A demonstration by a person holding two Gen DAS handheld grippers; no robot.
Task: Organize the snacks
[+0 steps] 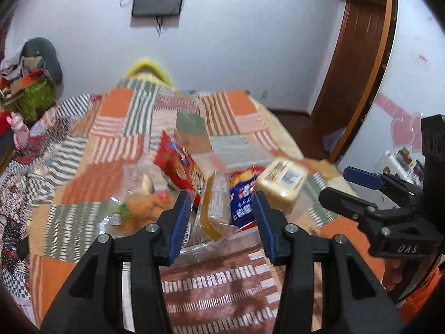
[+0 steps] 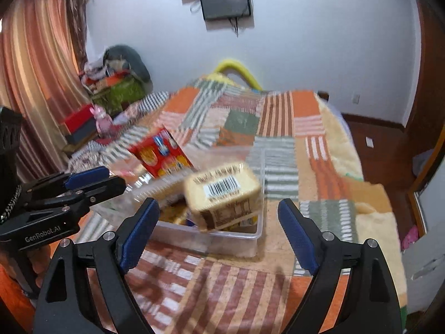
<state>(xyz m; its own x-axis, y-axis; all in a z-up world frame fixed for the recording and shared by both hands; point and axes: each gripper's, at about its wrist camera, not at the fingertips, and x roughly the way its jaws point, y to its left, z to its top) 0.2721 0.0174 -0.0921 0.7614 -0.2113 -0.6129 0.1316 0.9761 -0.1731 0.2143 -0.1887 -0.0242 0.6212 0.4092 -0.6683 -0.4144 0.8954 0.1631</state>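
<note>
Clear bin, frame centre: overfull. Tan pack perched tilted on top; you risk it toppling out. Left gripper, right gripper: jaws apart, holding nothing.

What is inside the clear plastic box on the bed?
The clear plastic box holds a beige barcoded package, a red cracker bag, a blue bag and a yellow packet. Anything beneath them is covered.
</note>
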